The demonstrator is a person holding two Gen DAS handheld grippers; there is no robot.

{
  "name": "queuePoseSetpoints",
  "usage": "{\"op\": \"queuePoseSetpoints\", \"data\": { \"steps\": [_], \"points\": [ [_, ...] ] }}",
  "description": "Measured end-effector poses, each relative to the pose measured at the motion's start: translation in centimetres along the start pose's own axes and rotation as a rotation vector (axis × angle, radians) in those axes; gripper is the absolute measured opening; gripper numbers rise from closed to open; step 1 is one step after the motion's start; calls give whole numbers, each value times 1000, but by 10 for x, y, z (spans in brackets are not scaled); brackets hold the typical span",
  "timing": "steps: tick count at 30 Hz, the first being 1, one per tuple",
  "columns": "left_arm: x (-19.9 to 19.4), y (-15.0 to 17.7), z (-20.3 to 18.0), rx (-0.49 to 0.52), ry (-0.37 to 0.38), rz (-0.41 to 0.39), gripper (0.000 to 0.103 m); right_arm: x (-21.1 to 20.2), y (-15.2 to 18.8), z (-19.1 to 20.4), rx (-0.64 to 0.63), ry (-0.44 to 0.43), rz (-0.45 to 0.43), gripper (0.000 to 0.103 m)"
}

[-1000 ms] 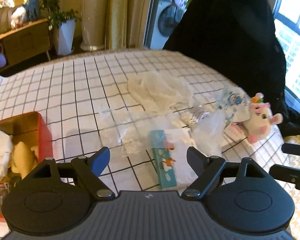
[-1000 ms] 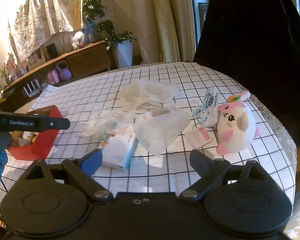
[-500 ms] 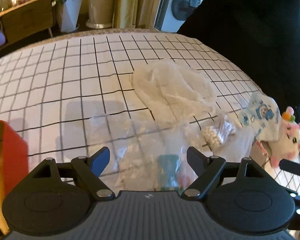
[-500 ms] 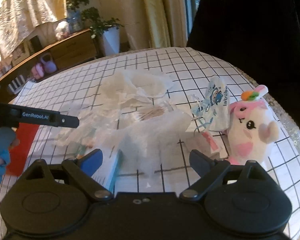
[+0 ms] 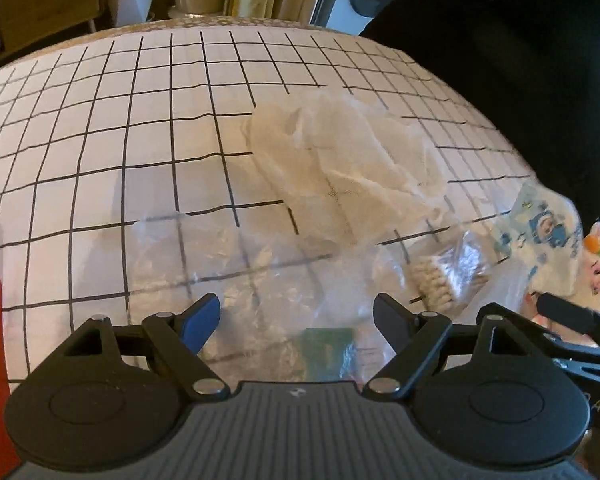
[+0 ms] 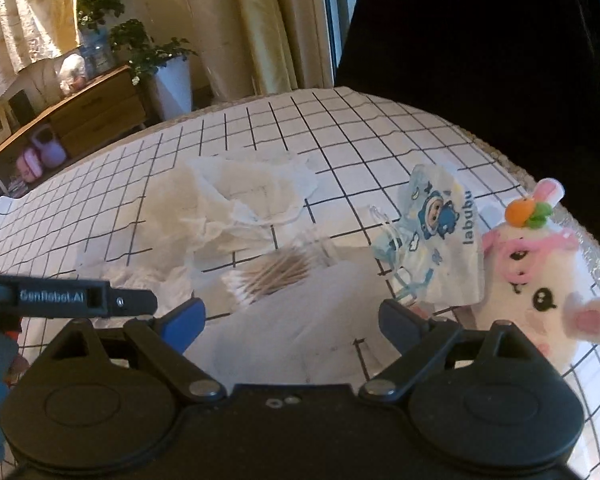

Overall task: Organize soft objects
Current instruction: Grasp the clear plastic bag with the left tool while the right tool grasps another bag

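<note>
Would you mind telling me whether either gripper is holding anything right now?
Nothing is held: the left gripper and right gripper are both open above the clutter.

A potted plant (image 6: pixel 156 60) in a white planter stands beside a wooden sideboard (image 6: pixel 96 112) (pink kettlebells (image 6: pixel 40 158) below), yellow curtains (image 6: pixel 256 28) behind.

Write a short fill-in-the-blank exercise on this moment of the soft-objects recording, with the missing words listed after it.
1. The plush toy wears a small ____ fruit on its head.
2. The word printed on the blue cartoon packet is ____.
3. The tablecloth is white with a black ____ pattern.
4. The left gripper and the right gripper both stand ____, nothing pinched.

Missing words: orange; labubu; grid; open
</note>
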State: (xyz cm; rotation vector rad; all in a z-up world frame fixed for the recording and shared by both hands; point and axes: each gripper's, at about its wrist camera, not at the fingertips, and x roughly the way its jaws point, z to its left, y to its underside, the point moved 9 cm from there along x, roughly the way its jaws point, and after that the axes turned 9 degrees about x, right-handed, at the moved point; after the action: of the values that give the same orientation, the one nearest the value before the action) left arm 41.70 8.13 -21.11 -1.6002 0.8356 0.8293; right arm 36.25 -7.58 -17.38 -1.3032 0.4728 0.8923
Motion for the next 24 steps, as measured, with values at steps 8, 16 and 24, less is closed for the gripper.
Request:
{"op": "queuePoseSetpoints", "data": {
  "steps": [8, 16, 24],
  "points": [
    [2, -2, 1, 43, -49, -33, 60, 20, 8, -2, -5, 50, 32, 91],
    [0, 0, 6, 87, -84, -59, 13, 27, 15, -3, -12, 75, 42, 75],
    [-3, 4, 14, 75, -73, -66, 1, 24, 20, -1, -101, 121, 22, 28]
  ]
}}
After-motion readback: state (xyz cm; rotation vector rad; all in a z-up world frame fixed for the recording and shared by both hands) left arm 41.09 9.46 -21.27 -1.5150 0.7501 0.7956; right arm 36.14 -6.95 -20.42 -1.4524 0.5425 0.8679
